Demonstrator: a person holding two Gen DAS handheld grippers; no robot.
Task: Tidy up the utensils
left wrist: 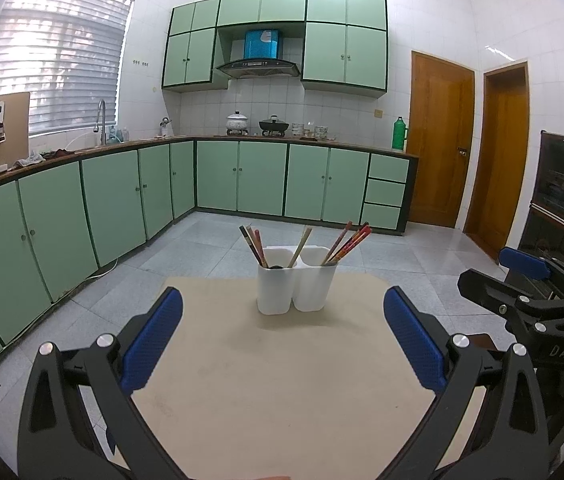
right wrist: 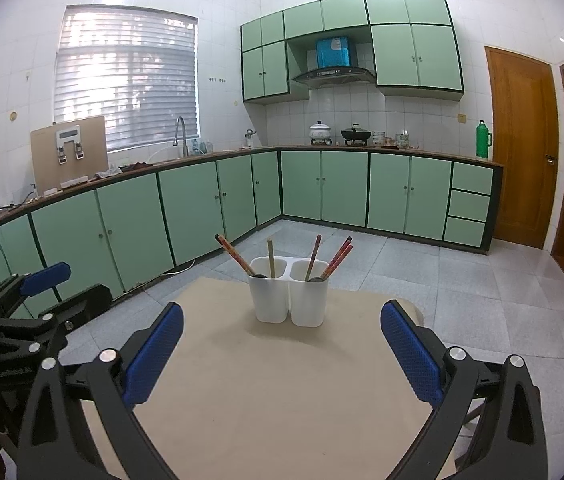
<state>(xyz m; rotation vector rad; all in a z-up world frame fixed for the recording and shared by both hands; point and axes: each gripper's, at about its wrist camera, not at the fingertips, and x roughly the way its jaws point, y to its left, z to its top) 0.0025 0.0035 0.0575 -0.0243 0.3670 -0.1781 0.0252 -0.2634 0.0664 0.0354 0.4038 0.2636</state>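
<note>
Nearest, the left gripper (left wrist: 282,340) hangs low over the table (left wrist: 282,400) with its blue pads spread wide and nothing between them; the right gripper (right wrist: 282,352) is the same, wide apart and empty, and each shows at the edge of the other's view. Both point at the holder (right wrist: 289,292), a white two-cup piece standing upright toward the far side of the table, well apart from either set of pads. All the chopsticks (right wrist: 332,260) in view stand in it, some leaning in the left cup and some in the right, with a pale one (left wrist: 301,246) near the middle divider (dark spoon-like ends seem to sit low in the cups, too small to be sure). No utensil lies loose on the bare tabletop. So the scene fits either a sorting between cups still ahead or a tidy holder with the hands drawn back; the pictures do not settle which. Beyond lie the grey floor and green cabinets (left wrist: 261,176).
</note>
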